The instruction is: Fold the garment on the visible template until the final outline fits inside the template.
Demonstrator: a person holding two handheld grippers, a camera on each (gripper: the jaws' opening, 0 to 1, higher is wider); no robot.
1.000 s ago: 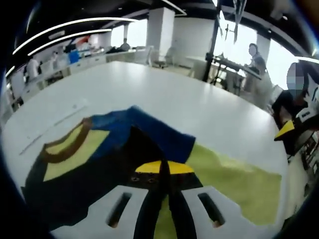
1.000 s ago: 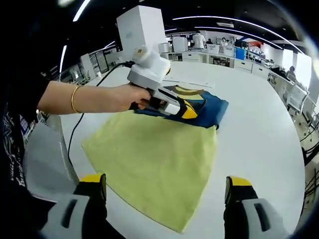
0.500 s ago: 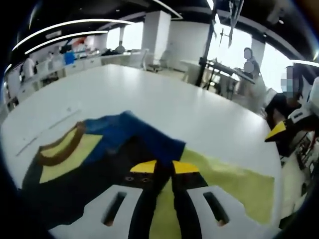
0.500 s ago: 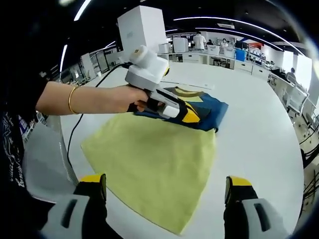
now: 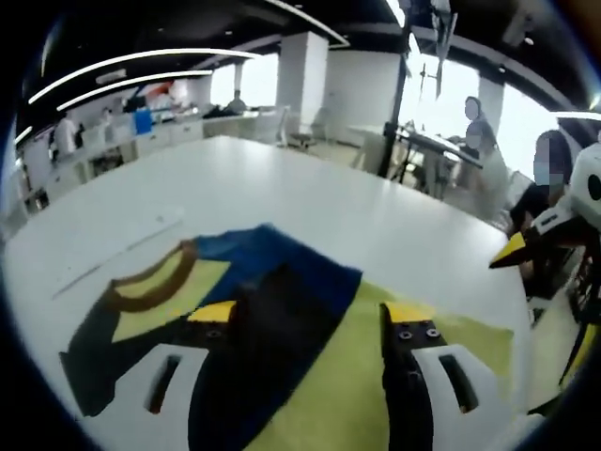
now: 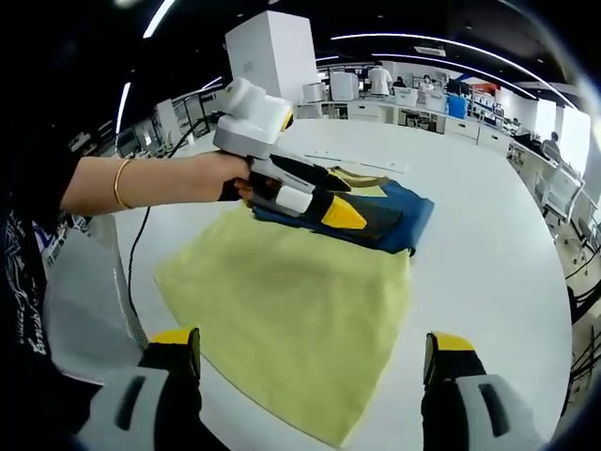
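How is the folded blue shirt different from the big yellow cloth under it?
The folded blue garment is dark, bunched and patterned with a brown collar; the yellow-green cloth template is plain, pale and spread flat. The garment looks smaller and covers one end of the template. Both lie on the white table.

The left gripper (image 6: pixel 331 209) has a white body with a rounded white head, black jaws with yellow tips, and a black cable (image 6: pixel 143 235) trailing from its rear. In its own view the jaws are white, slotted, black-edged, yellow-tipped, with small screws. The right gripper (image 6: pixel 315 362) has grey-white jaws with black and yellow pads. The hand (image 6: pixel 221 176) wears a gold bangle (image 6: pixel 119 183); a dark printed garment (image 6: pixel 19 272) covers the body.
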